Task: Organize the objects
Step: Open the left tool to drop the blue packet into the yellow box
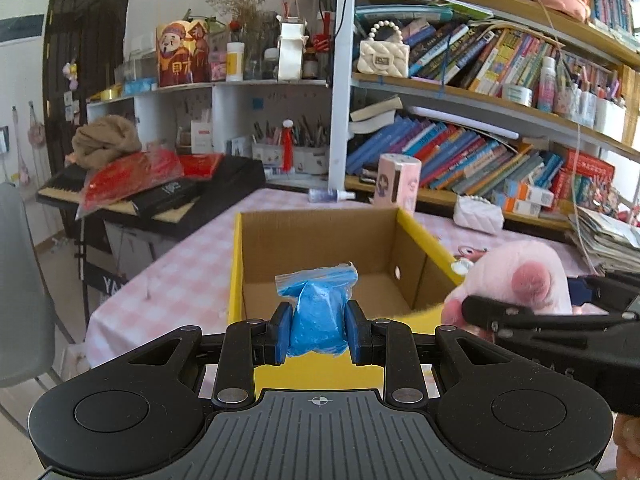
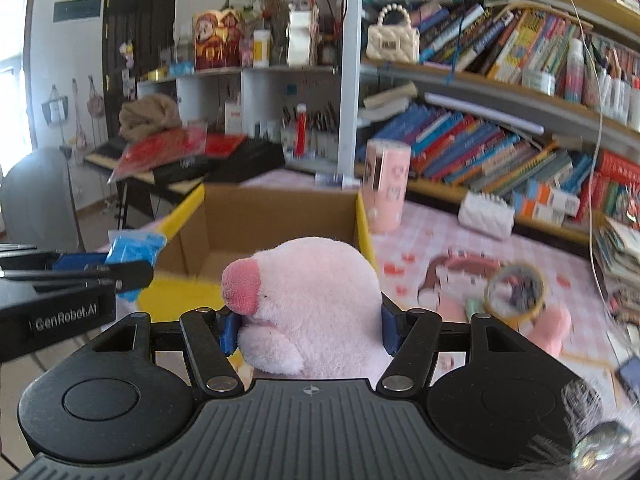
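The left gripper (image 1: 318,330) was clamped on a small blue bag (image 1: 318,312), its blue pads pressed against both sides, and it held the bag just above the near yellow rim of an open cardboard box (image 1: 320,240). The box stood on a worktop (image 1: 192,264) covered with a pink checked cloth, and what showed of its brown inside was bare. The right gripper (image 2: 310,328) was clenched around a pink plush pig (image 2: 308,300) (snout turned to the left), carrying it beside the box's right wall. On the cloth to the right lay a roll of tape (image 2: 514,290), and a pink cylindrical tin (image 2: 386,186) stood behind the box near crowded bookshelves (image 2: 500,152).
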Available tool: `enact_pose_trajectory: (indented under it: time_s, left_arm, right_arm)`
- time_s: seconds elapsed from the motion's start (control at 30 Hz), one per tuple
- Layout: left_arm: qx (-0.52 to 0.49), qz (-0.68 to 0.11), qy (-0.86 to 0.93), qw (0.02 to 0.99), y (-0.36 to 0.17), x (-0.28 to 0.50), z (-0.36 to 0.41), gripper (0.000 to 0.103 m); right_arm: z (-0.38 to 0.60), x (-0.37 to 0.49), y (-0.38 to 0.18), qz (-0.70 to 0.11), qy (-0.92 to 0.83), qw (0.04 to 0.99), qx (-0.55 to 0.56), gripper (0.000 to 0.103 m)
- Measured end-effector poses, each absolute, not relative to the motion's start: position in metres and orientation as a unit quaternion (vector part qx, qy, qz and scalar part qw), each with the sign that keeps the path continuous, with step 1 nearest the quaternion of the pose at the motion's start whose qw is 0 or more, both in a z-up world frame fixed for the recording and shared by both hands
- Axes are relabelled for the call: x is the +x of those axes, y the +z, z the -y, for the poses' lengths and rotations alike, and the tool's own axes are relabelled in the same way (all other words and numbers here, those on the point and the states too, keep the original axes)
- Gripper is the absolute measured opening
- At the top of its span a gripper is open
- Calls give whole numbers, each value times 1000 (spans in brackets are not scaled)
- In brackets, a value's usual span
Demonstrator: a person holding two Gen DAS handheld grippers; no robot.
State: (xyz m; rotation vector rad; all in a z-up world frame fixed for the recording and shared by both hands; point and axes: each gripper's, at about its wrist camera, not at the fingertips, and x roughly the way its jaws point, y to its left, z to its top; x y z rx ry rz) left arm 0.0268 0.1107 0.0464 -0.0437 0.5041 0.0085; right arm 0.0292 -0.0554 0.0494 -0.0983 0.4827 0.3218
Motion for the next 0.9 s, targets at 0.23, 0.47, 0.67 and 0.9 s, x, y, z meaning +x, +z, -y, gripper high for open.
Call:
enact_pose_trajectory:
  time_s: [0.23,0.47,0.67,0.9]
  left_arm:
    - [-22,-255,27,966,43,74,-108,26]
    - [-14,-278,42,960,31,112,-103,21]
    - [-7,-320,58,946,10,136,-100,20]
    - [-3,-353,72,933,-7,151,-97,20]
  right_arm:
    - [53,86,54,-225,182,956,-57,61]
    - [47,141,43,-228,216,946,-82,61]
    - [34,172,23,-243,252,927,-137,61]
    - [25,196,1,-271,293,898,-187,61]
